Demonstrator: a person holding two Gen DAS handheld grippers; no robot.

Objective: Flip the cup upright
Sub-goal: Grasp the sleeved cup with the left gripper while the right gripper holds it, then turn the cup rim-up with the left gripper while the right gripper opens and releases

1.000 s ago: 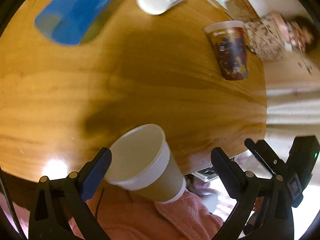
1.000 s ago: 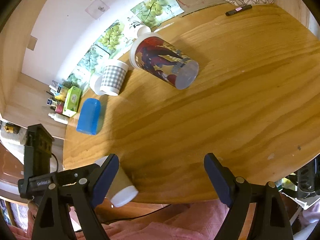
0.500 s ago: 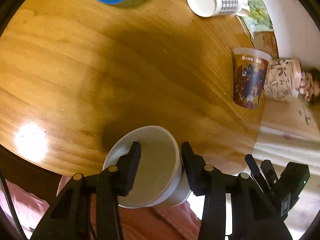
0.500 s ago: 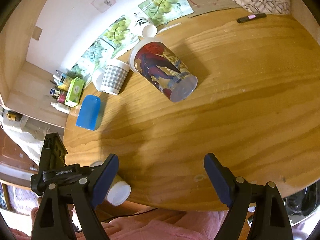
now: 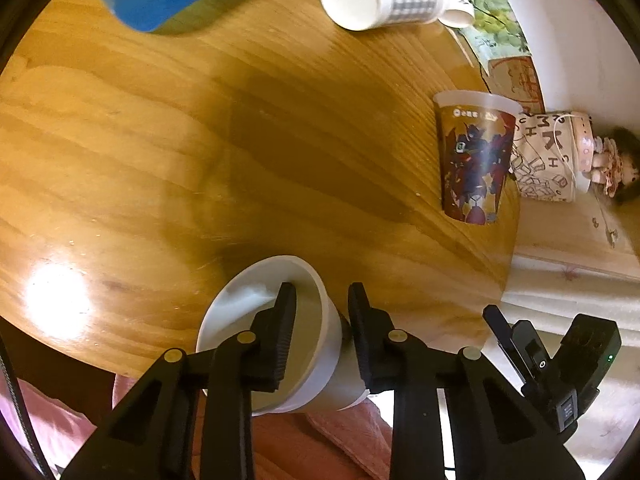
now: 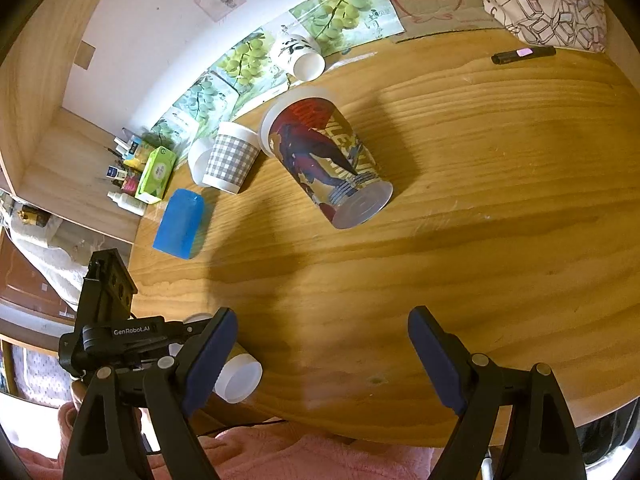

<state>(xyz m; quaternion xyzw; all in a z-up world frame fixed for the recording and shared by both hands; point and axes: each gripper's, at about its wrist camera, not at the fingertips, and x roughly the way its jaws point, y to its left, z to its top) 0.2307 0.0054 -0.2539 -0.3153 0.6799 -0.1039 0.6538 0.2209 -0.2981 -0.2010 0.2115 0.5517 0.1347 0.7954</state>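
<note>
The left tongs (image 5: 318, 320) have just pinched the paper cup's (image 5: 276, 332) rim, ready to right it, while the right tongs (image 6: 320, 356) gape empty.

Left tool (image 5: 319, 322) clamping paper cup (image 5: 256, 316) rim

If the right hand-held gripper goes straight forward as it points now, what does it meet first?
The right hand-held gripper, open, has only bare table directly ahead; the first object in line looks like the printed cup lying on its side, though depth is uncertain.
</note>
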